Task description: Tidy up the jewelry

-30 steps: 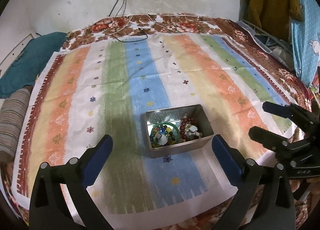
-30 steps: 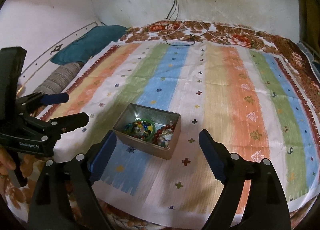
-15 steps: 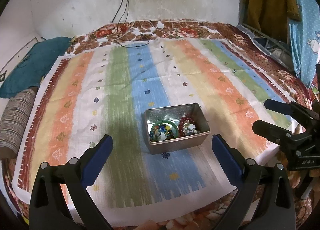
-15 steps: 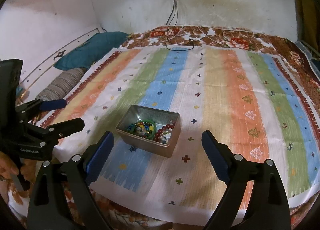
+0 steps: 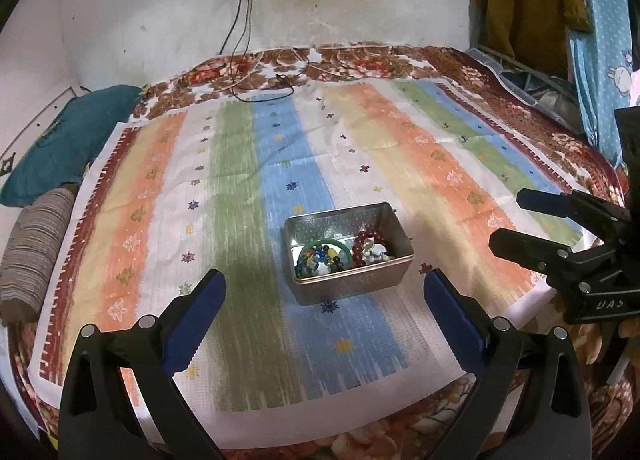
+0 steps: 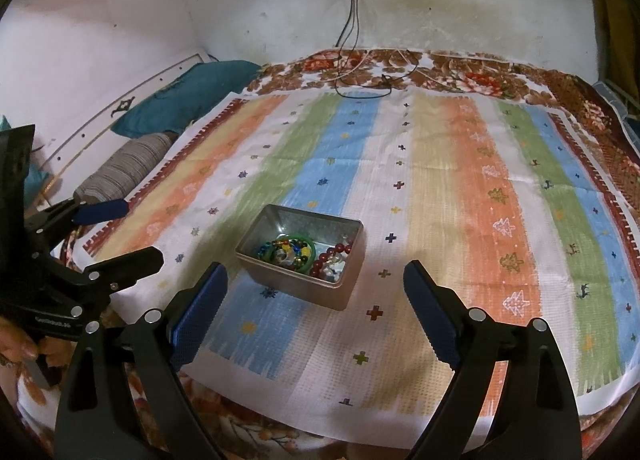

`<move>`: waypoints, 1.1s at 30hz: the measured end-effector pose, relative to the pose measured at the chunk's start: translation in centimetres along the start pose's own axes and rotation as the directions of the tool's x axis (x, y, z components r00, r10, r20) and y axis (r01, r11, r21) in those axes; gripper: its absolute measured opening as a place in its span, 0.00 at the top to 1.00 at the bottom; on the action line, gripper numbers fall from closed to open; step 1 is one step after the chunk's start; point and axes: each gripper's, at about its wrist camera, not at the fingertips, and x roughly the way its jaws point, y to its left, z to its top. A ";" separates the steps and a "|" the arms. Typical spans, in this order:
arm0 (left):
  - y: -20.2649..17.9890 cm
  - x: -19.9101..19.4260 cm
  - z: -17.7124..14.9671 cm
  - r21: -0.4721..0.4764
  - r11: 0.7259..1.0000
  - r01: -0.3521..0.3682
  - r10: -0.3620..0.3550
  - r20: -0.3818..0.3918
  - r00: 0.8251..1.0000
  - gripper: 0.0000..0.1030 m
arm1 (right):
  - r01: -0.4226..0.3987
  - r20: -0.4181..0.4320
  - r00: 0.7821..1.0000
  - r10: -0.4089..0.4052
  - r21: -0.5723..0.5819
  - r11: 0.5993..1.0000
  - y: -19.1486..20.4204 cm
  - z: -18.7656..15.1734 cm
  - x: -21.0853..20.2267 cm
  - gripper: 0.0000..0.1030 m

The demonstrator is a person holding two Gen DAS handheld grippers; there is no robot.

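Metal tin of tangled beads sits on the bed; both tools, left and right, hang released. One bracelet could drag others out.

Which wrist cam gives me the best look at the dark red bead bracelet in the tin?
Left wrist: the red bead bracelet shows as a nearly full loop. In the right wrist view the tin's wall hides part of it.

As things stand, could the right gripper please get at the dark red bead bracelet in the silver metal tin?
Probably yes: the right gripper is open, the silver metal tin has no lid, and the dark red bead bracelet lies uncovered ahead of it.
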 end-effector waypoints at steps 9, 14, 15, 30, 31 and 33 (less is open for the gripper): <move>-0.1 -0.4 -0.1 -0.001 1.000 0.015 -0.015 0.016 1.000 0.06 | 0.009 0.011 1.000 -0.009 -0.003 1.000 0.1 -0.1 -0.2 0.13; -0.2 -0.6 0.0 -0.008 1.000 0.018 -0.018 0.018 1.000 0.06 | 0.007 0.019 1.000 -0.007 -0.004 1.000 0.1 -0.1 -0.3 0.13; -0.2 -0.6 0.1 -0.010 1.000 0.018 -0.018 0.019 1.000 0.06 | 0.007 0.020 1.000 -0.007 -0.006 1.000 0.1 -0.1 -0.4 0.13; 0.1 -0.8 0.2 -0.036 0.999 0.025 -0.024 0.020 1.000 0.06 | -0.024 0.047 0.999 0.025 -0.017 1.000 0.6 -0.5 -1.1 0.08; 0.1 -0.9 0.2 -0.037 0.999 0.025 -0.024 0.020 1.000 0.06 | -0.025 0.046 0.999 0.026 -0.018 1.000 0.7 -0.5 -1.1 0.08; 0.2 -0.8 0.2 -0.036 0.999 0.027 -0.026 0.020 0.999 0.06 | -0.024 0.043 0.999 0.024 -0.020 1.000 0.7 -0.5 -1.0 0.08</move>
